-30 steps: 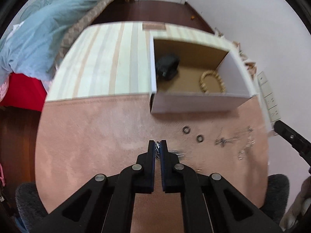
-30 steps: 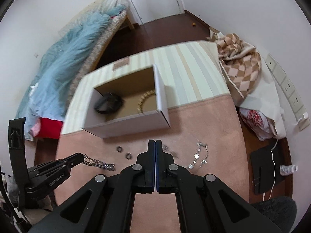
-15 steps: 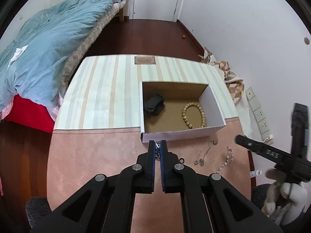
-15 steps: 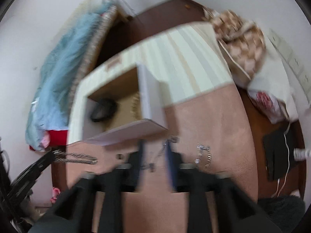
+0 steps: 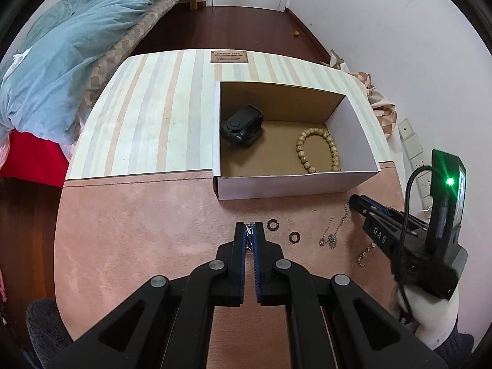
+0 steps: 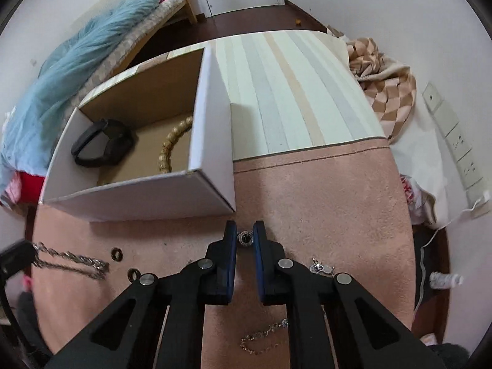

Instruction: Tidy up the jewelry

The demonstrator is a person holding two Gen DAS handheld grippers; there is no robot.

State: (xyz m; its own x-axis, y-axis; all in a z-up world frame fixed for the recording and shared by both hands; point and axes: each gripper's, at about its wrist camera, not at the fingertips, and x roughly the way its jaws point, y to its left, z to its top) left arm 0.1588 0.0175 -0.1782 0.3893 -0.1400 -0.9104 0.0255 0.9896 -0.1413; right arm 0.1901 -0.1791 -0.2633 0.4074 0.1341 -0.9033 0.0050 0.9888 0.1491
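Observation:
My left gripper [image 5: 249, 230] is shut on a silver chain bracelet [image 6: 73, 259], held above the pink mat in front of the white cardboard box [image 5: 295, 183]. The box holds a black watch [image 5: 241, 126] and a wooden bead bracelet [image 5: 318, 149]. My right gripper [image 6: 245, 233] is open, low over the mat, with a small silver ring pendant [image 6: 245, 238] between its fingertips. Two dark rings [image 5: 284, 230] lie on the mat. A thin necklace [image 5: 333, 230] and a fine chain bracelet [image 6: 264, 336] lie near the right gripper.
The pink mat [image 5: 138, 230] covers the near half of a striped table [image 5: 153, 117]. A bed with a blue duvet [image 5: 67, 55] stands left. A checked cloth [image 6: 384, 92] and wall sockets [image 6: 455, 141] are at the right.
My right gripper has opened and moved down to the mat, close to the box corner, around the ring pendant. My left gripper has lifted and pulled back with the chain bracelet.

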